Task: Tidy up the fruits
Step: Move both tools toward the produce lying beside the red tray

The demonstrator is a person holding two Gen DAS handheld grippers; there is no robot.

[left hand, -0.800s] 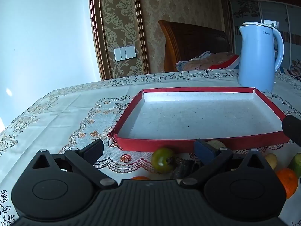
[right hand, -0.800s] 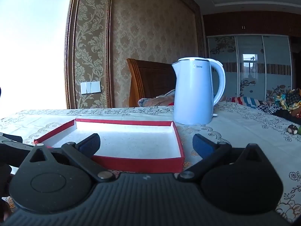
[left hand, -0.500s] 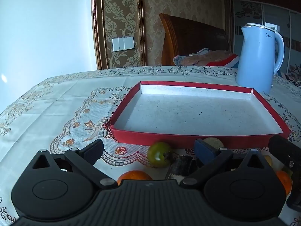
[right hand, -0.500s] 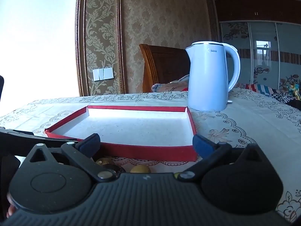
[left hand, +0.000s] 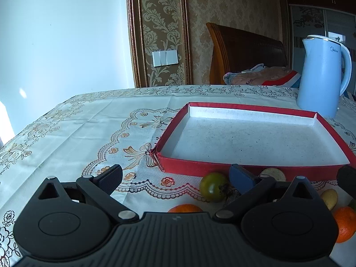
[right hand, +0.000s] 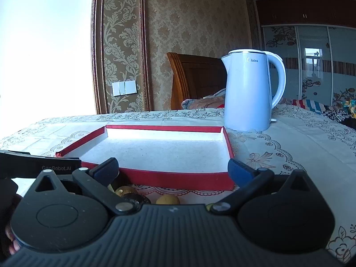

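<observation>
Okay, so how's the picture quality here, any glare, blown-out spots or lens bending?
Left wrist view: evenly lit and sharp; the wall's gilt moulding bows from the fisheye lens. Right wrist view: the white wall is blown out, and glare whitens the far inner strip of the red tray near the blue kettle.

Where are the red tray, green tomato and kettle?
red tray point(left hand: 244, 169), left wrist view, on its near wall.
green tomato point(left hand: 212, 186), left wrist view, on its front skin.
kettle point(right hand: 247, 93), right wrist view, on its body.
</observation>
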